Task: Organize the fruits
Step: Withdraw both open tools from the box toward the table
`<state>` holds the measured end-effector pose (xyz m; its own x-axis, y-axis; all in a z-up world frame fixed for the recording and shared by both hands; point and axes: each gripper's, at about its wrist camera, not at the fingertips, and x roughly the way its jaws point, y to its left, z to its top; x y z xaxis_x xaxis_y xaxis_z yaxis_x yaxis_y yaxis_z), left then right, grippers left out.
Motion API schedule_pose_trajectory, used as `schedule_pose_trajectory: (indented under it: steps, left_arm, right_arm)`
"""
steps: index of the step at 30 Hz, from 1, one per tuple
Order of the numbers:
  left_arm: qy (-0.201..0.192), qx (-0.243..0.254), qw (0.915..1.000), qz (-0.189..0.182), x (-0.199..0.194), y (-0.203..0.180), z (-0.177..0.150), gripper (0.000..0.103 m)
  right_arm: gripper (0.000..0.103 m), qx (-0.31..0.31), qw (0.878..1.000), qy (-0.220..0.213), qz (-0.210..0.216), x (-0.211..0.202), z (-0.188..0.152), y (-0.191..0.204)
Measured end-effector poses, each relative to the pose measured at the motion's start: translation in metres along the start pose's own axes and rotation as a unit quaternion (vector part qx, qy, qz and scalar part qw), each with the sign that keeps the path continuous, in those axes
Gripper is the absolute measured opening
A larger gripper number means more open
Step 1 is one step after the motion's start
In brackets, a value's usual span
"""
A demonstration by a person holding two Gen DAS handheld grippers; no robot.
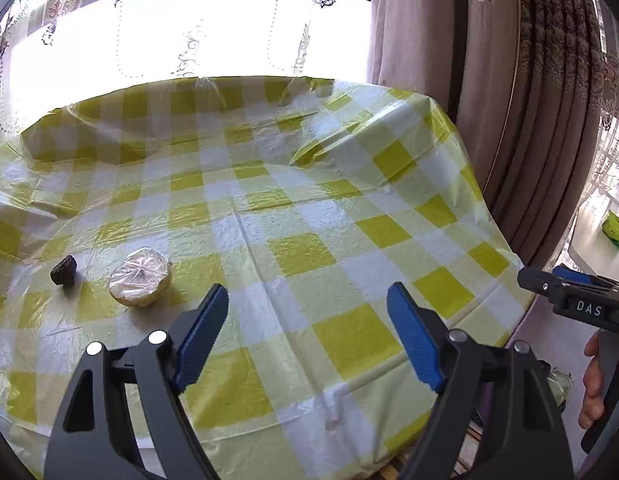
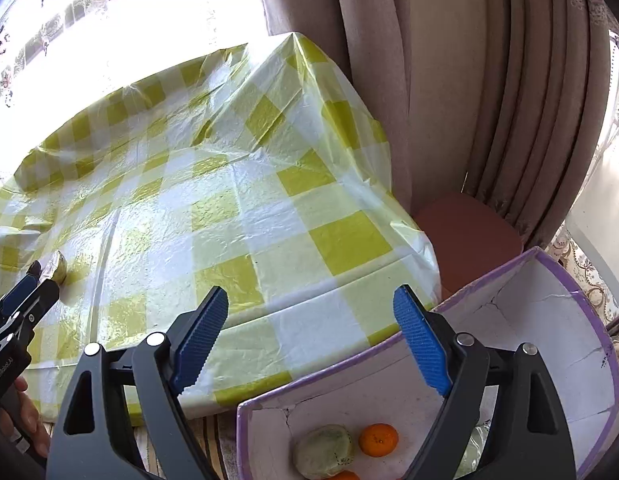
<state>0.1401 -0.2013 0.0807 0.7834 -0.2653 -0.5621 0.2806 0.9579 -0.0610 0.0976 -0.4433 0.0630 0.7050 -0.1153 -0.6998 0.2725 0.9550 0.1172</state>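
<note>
Fruits — two oranges (image 2: pixel 378 439), one wrapped half (image 2: pixel 323 452) in box (image 2: pixel 549 304).

A counter (image 1: pixel 309 208) is standing in front of a window, with curtains (image 1: pixel 529 100) hanging behind its far right corner. A wrapped halved fruit (image 1: pixel 140 278) is lying on the counter's near left part, and a small lump (image 1: pixel 64 269) is sitting just left of it, apart from it. The left tongs (image 1: pixel 305 322) are hovering over the counter's near edge. A box (image 2: pixel 549 320) is sitting beside the counter's right edge, below counter level. Inside it, a wrapped fruit (image 2: pixel 323 453) is lying left of an orange (image 2: pixel 378 439). The right tongs (image 2: pixel 309 328) are hanging above the box's near corner.
</note>
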Motion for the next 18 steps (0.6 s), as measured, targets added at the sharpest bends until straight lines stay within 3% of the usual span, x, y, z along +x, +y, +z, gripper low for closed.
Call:
schedule_pose_trajectory:
  steps: [11, 18]
  left_arm:
    - [-0.003, -0.094, 0.9930, 0.072, 0.012, 0.114, 0.015, 0.082]
    - [0.000, -0.155, 0.9818, 0.110, 0.018, 0.178, 0.015, 0.081]
  right_arm:
    - [0.083, -0.066, 0.994, 0.005, 0.086, 0.035, 0.013, 0.118]
    - [0.083, -0.097, 0.987, 0.014, 0.124, 0.057, 0.016, 0.172]
